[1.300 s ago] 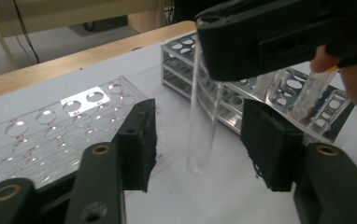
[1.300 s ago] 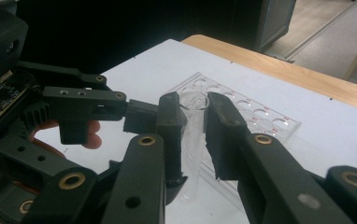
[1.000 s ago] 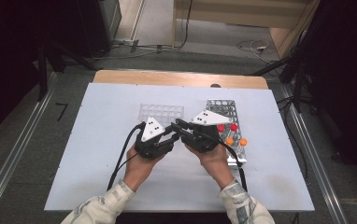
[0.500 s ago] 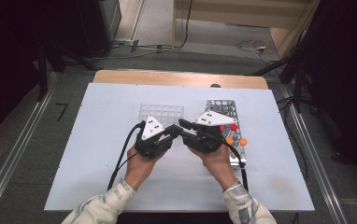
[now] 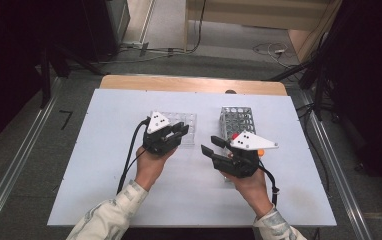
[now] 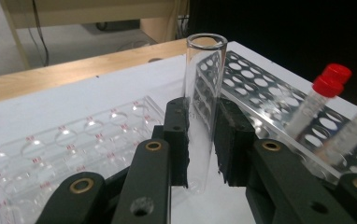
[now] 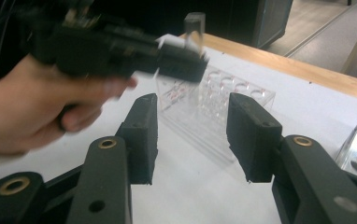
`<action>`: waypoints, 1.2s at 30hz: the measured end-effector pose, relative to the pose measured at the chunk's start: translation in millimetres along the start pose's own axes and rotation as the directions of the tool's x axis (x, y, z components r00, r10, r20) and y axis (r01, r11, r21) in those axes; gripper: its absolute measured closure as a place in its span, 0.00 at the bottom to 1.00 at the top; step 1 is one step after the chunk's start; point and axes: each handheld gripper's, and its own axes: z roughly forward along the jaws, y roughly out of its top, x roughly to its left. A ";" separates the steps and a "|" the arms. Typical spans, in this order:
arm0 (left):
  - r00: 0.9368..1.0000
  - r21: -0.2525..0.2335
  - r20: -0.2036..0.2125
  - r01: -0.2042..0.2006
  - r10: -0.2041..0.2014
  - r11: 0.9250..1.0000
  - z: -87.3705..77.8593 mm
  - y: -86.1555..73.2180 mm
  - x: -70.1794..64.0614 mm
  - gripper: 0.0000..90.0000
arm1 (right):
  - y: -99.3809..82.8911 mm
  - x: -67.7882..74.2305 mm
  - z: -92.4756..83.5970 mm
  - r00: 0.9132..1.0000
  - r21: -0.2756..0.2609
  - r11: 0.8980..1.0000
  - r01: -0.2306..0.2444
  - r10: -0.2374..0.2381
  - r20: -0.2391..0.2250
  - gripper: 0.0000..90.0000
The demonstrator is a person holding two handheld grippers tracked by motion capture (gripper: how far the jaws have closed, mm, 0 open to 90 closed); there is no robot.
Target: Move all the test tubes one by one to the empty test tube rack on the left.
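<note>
Left gripper [image 6: 200,140] clamped on an upright clear tube [image 6: 203,93], above the clear rack [image 5: 181,125]. Right gripper [image 7: 193,135]: jaws just opening, nothing between; bare table [image 5: 104,165] around.

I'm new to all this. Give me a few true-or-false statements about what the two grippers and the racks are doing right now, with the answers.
1. The left gripper is clamped on a clear tube. True.
2. The tube has a red cap. False: its top is open; the red-capped tubes stand in the metal rack.
3. The right gripper holds a tube. False: its jaws have just been opening, with nothing between them.
4. The clear rack lies left of the metal rack in the high view. True.
5. The held tube stands roughly upright. True.
</note>
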 end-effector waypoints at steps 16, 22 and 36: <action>0.997 0.012 -0.074 -0.031 0.032 0.999 46.0 8.6 1.4 0.84 | -29.2 11.0 4.7 1.000 0.067 0.997 0.026 -0.024 -0.019 0.41; 0.995 0.018 -0.091 -0.037 0.039 0.999 52.0 2.8 1.4 0.84 | -29.0 10.5 2.8 1.000 0.060 0.998 0.024 -0.022 -0.022 0.39; 0.988 0.057 -0.129 -0.077 0.084 0.995 60.5 -23.9 -3.6 0.84 | -28.4 8.6 0.7 1.000 0.054 0.998 0.022 -0.021 -0.019 0.40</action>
